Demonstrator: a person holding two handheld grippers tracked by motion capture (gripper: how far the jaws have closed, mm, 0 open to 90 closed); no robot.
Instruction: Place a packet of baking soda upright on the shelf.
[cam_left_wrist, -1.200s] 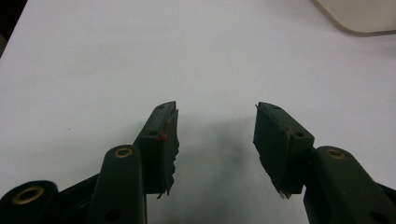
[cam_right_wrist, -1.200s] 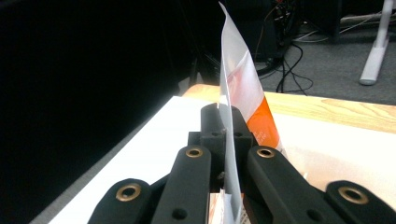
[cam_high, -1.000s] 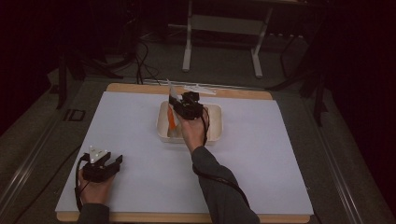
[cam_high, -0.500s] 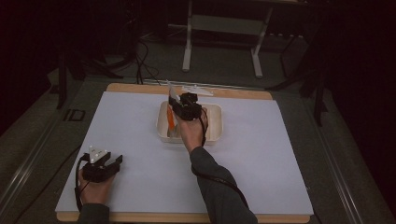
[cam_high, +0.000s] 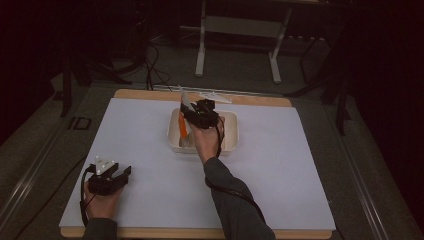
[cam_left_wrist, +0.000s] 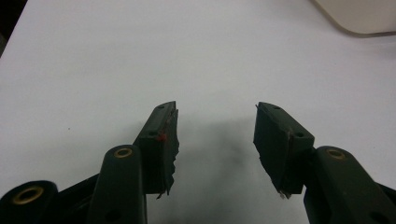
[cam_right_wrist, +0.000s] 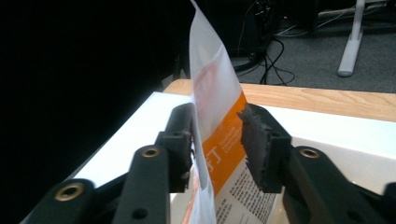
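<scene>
The orange-and-white packet (cam_right_wrist: 219, 135) stands on edge in the cream tub (cam_high: 231, 131), its top rising above the rim and its lower end down inside. In the right gripper view it sits between the two jaws of the right gripper (cam_right_wrist: 215, 140): its flat side lies against the jaw at the left of that view, while the other jaw stands clear of it with a visible gap. Those jaws have just been opening, and they are now roughly half spread with the packet loose between them, no longer pinched. In the high view the same packet (cam_high: 184, 120) leans at the tub's left end, and the right gripper (cam_high: 192, 116) hangs over that end with the hand behind it, above the tub's middle.

Beyond the tub's far rim a small white paper piece (cam_high: 214, 96) lies on the bare wooden table edge (cam_high: 260, 100). The tub rests on a white sheet (cam_high: 280, 165) that covers most of the table.

Well apart from the tub, toward the sheet's near left corner, the left gripper (cam_high: 122, 172) rests on the sheet. Its jaws are spread wide with nothing between them, only white sheet under the left gripper (cam_left_wrist: 215, 128), and a corner of the tub (cam_left_wrist: 359, 16) shows far off.
</scene>
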